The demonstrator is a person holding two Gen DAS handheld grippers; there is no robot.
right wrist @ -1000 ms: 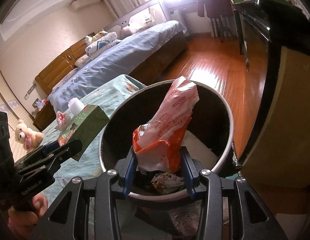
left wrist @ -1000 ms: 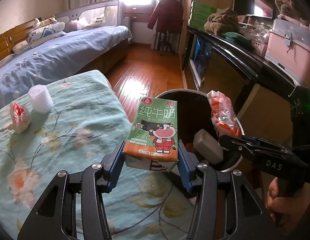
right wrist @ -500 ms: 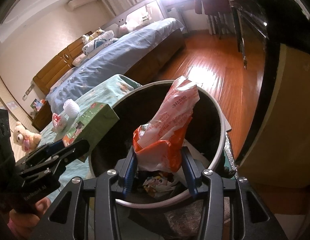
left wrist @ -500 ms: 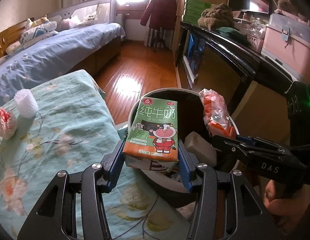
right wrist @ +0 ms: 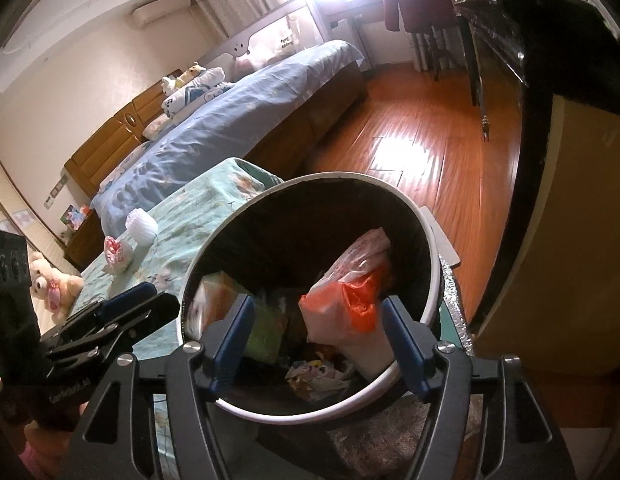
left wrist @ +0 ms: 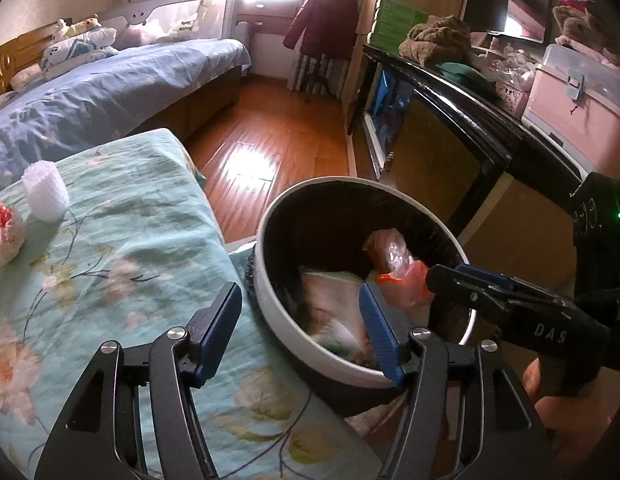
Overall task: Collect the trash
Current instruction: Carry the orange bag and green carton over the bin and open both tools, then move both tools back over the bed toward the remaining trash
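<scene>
Having just been opening, both the left gripper [left wrist: 302, 330] and right gripper [right wrist: 317, 344] are seen released and empty; the blurred carton [left wrist: 333, 312] and orange wrapper [right wrist: 349, 300] lie in the bin [right wrist: 425, 236]; paper scraps [right wrist: 315, 374] are shown only by the right view.

A low surface under a teal floral cloth [left wrist: 122, 240] carries two leftovers near its far left edge: a white foam roll [left wrist: 45, 192], upright, and just beside it a crumpled red-and-white wrapper [left wrist: 4, 232]. They look close together; contact cannot be told. The rest of the cloth is wrinkled. The bin [left wrist: 270, 308] stands on the wooden floor [left wrist: 270, 152] against the cloth's right edge. A large bed [left wrist: 110, 84] lies beyond.
</scene>
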